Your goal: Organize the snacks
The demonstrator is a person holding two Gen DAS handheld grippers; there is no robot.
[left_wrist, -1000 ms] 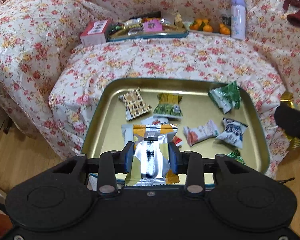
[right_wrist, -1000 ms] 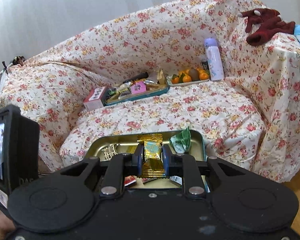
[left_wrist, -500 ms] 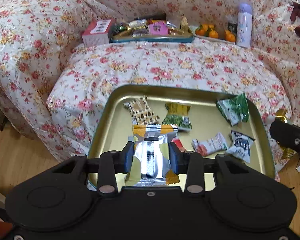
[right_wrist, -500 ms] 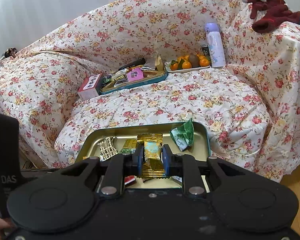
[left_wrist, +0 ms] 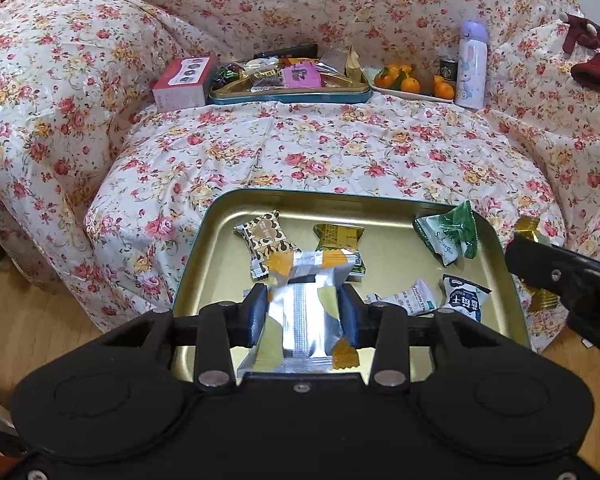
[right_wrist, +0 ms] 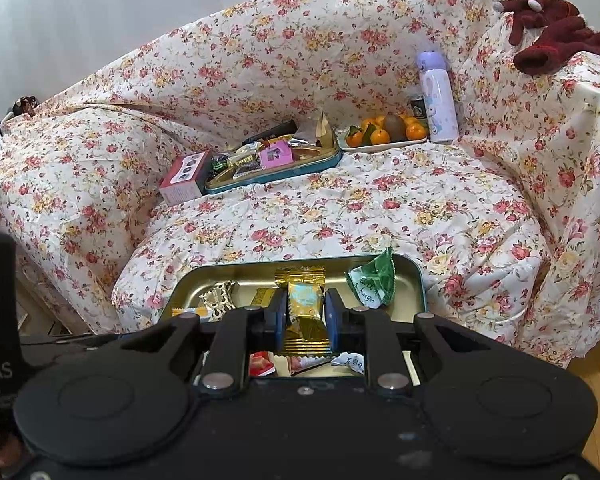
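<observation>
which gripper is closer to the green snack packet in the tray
Right. The right gripper sits just beside the green snack packet at the tray's right edge; the left gripper is across the tray.

I see a sofa (right_wrist: 340, 208) draped in a floral cover (left_wrist: 324, 152), a plain pale wall (right_wrist: 100, 20) behind it, wooden floor (left_wrist: 32, 320) below.
</observation>
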